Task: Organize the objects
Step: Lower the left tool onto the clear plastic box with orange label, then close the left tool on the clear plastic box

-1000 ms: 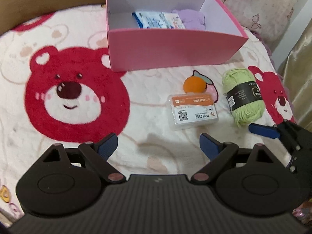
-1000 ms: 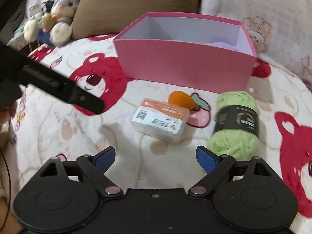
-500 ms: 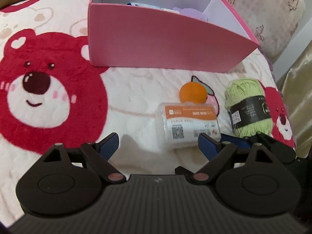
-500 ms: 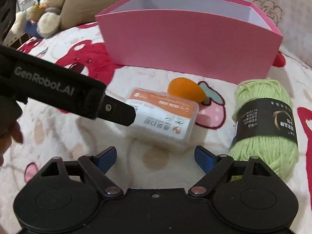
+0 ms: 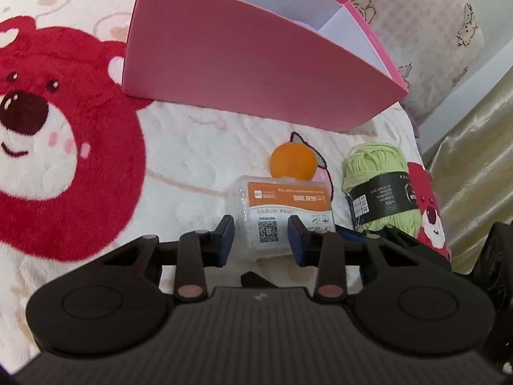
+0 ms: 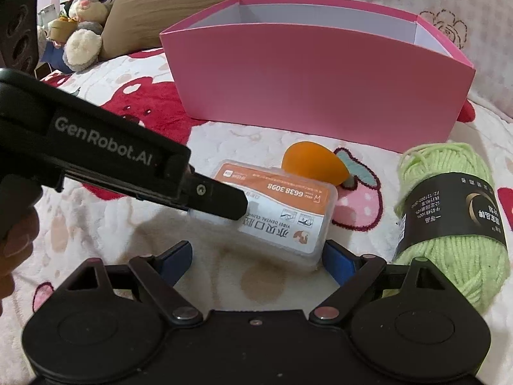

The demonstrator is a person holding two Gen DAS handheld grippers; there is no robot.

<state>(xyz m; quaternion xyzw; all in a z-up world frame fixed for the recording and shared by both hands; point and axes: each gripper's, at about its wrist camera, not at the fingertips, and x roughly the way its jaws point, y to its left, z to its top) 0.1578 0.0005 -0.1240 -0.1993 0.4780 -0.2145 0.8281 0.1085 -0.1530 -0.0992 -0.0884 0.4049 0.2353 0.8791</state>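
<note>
A clear plastic box with an orange label (image 5: 282, 211) (image 6: 279, 211) lies on the bear-print blanket. My left gripper (image 5: 261, 240) has narrowed around the box's near end, its blue pads at either side, touching or nearly so. In the right wrist view the left gripper (image 6: 221, 202) comes in from the left onto the box. My right gripper (image 6: 258, 256) is open, just before the box. An orange sponge (image 5: 292, 162) (image 6: 307, 163) lies behind the box. A green yarn ball (image 5: 380, 189) (image 6: 452, 221) lies to the right.
A pink open box (image 5: 256, 64) (image 6: 314, 83) stands behind the objects. Plush toys (image 6: 83, 19) and a brown cushion (image 6: 166, 0) are at the far left. A patterned pillow (image 5: 426, 41) and a gold curtain (image 5: 474, 160) are on the right.
My left gripper has moved forward and down to the plastic box and its jaws have narrowed around it. My right gripper has come closer to the box, still open.
</note>
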